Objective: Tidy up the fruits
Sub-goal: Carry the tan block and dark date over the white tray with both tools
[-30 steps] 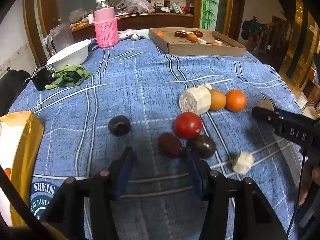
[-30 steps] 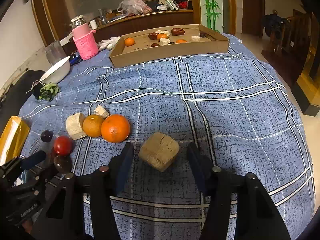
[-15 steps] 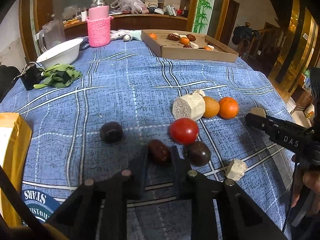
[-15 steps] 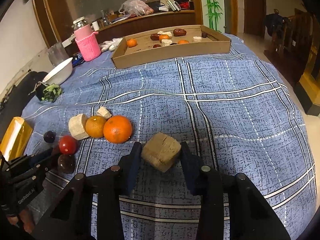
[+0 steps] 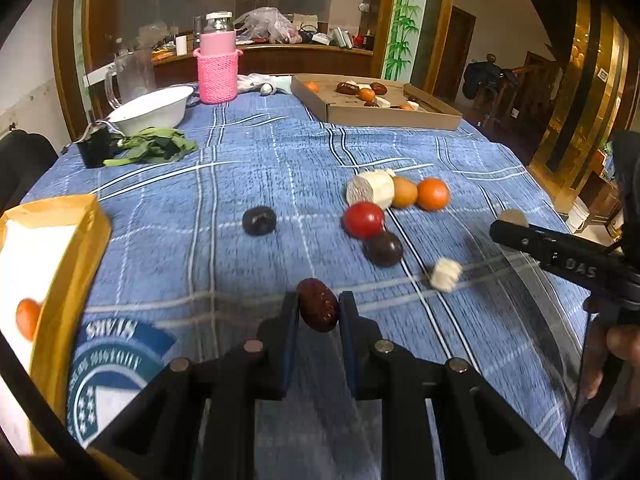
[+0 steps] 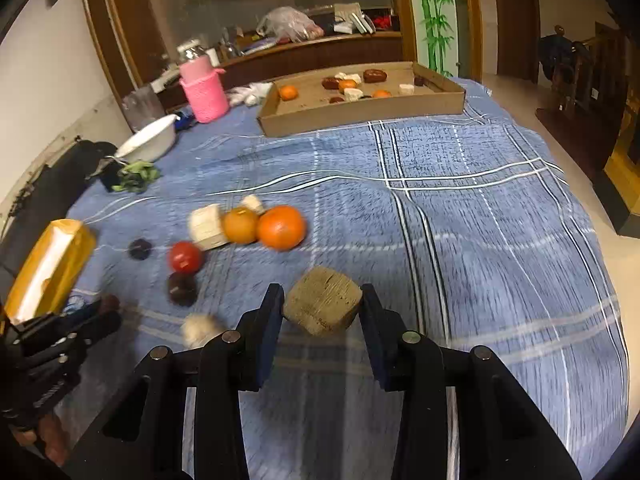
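Brown date (image 5: 318, 310) is pinched by the left gripper (image 5: 319, 312) and a tan block (image 6: 322, 306) by the right gripper (image 6: 322, 308), both above the cloth (image 6: 460, 184), while several fruits are already held in the box (image 6: 360, 114) and oranges (image 6: 280, 227) are left loose.

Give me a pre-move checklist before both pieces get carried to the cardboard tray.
1. Left gripper jaws shut on the red date: ok.
2. Right gripper jaws shut on the tan block: ok.
3. Both pieces lifted off the blue cloth: cannot tell, frames are blurred.
4. Free floor space in the cardboard tray: ok, bare patches show between pieces.
5. Cloth between the grippers and the tray free of obstacles: ok on the right side; oranges and red tomato lie ahead of the left gripper.
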The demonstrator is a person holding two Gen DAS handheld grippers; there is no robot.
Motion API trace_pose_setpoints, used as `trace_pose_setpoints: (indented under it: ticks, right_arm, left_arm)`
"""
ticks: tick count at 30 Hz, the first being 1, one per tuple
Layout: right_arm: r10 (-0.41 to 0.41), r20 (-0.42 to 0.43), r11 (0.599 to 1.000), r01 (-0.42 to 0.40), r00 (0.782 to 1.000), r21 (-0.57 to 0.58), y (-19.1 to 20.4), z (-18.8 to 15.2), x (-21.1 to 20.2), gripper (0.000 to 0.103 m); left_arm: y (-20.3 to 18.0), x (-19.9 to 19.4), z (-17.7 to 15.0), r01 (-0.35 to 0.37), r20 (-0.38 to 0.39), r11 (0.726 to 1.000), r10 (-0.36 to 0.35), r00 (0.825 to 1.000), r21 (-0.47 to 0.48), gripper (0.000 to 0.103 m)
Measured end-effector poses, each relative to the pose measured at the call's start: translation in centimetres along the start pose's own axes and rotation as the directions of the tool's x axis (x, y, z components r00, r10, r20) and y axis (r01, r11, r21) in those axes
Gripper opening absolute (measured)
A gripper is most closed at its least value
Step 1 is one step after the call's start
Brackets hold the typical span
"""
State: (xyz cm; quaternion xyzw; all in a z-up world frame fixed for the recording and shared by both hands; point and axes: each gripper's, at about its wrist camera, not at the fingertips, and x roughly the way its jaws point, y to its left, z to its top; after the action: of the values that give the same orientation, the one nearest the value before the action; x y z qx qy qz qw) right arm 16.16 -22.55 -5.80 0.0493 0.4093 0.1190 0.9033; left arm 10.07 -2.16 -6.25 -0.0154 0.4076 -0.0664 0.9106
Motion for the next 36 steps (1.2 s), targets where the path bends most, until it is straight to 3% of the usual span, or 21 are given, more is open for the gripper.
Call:
trace_pose_setpoints:
  ticks: [8,18,27,36]
  right_arm:
    - [0.022,0.035,1.0,-0.022,0.999,-0.004,2.2,-3.2,-4.4,0.037]
    - [0.065,0.041,0.997,-0.063,0.997,-0.039,6.2,-5.7,-6.5,0.037]
    - [0.109,0.037,0.989,-0.105,0.993,-0.108,10.3,-6.3,-7.0,0.037]
    - [0.161,0.031,0.975,-0.154,0.986,-0.164,14.1,-6.0,-6.9,0.037]
  left_arm:
    - [1.4,-3.4,-2.0,0.01,0.029,0.999,-0.009,1.0,-0.039,0.022]
    - [4.2,-7.7,-4.4,0.003,0.078,0.997,0.004,0.997,-0.083,0.022]
    - [6.6,-10.5,-5.6,-0.022,0.111,0.99,0.038,0.993,-0.138,0.022]
    - [9.6,-12.4,-6.3,-0.089,0.122,0.976,0.115,0.986,-0.201,0.022]
